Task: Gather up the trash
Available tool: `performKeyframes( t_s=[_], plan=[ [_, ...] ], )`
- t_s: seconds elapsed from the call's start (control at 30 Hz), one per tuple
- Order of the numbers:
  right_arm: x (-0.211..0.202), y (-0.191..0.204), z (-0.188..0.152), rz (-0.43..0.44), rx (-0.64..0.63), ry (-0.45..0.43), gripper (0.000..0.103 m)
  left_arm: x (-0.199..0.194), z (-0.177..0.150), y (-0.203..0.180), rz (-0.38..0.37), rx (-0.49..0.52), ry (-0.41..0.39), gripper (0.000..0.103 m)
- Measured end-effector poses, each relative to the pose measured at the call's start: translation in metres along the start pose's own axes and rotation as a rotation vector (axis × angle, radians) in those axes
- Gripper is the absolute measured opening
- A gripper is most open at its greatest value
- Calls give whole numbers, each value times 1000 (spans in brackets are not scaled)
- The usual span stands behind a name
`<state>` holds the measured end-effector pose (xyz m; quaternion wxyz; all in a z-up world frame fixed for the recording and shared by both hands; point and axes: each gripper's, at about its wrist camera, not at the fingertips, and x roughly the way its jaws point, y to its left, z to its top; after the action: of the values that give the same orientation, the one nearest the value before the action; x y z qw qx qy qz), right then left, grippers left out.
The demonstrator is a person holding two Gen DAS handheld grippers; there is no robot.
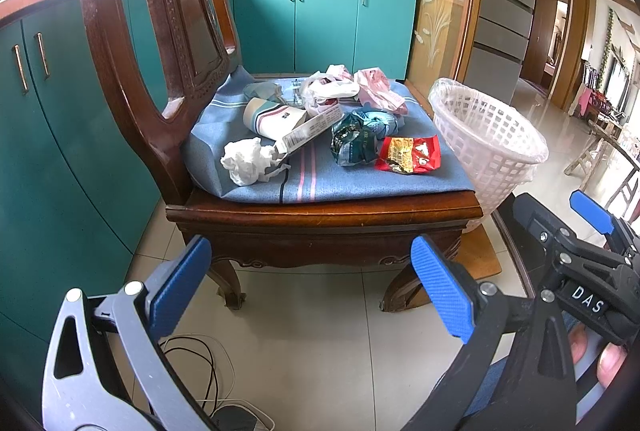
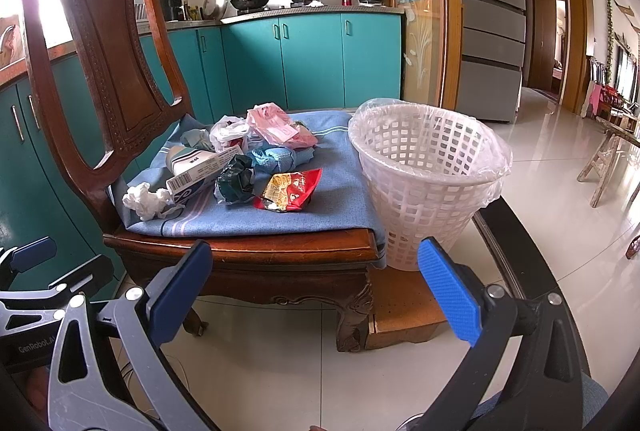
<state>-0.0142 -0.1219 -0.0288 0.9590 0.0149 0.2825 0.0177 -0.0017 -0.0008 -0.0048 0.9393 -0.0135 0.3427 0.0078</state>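
Wooden chair [image 2: 100, 79]: carved high back, seat covered by a blue striped cushion [image 1: 340, 183]; the landmark for all entries below.

White lattice bin [image 2: 424, 183]: lined with a clear bag, standing on the floor touching the chair's right edge. The right wrist view shows its inside, which looks empty; the left wrist view shows only its outer wall and rim.

Trash on the cushion, all apart from the bin:
- striped paper cup [image 1: 272, 117] lying on its side near the chair back, a flat barcoded carton [image 1: 312, 129] across it;
- white and pink plastic bags [image 2: 272, 127] at the rear;
- crumpled green-blue wrapper [image 1: 354, 141] at centre;
- red snack packet [image 2: 290, 189] nearest the bin;
- white tissue wad [image 2: 146, 201] at the front left.

Left gripper [image 1: 316, 293]: below the seat front, jaws wide apart, holding nothing.

Right gripper [image 2: 316, 293]: likewise wide apart and empty; the left wrist view alone shows fingers [image 1: 612, 363] on its handle.
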Motion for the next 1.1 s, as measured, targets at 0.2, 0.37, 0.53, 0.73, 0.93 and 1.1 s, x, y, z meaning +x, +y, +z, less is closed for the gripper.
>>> performKeyframes(
  t_s=[0.2, 0.37, 0.53, 0.73, 0.93, 1.1],
  plan=[
    [0, 0, 0, -1, 0, 0, 100, 0, 0, 0, -1, -1, 2, 100],
    [0, 0, 0, 0, 1, -1, 100, 0, -1, 0, -2, -1, 4, 100],
    [0, 0, 0, -2, -2, 0, 100, 0, -3, 0, -3, -2, 7, 100],
    [0, 0, 0, -3, -4, -1, 100, 0, -2, 0, -4, -2, 7, 100],
    [0, 0, 0, -2, -2, -2, 100, 0, -2, 0, -4, 0, 7, 100],
    [0, 0, 0, -2, -2, -2, 100, 0, -2, 0, -5, -2, 7, 100]
  ],
)
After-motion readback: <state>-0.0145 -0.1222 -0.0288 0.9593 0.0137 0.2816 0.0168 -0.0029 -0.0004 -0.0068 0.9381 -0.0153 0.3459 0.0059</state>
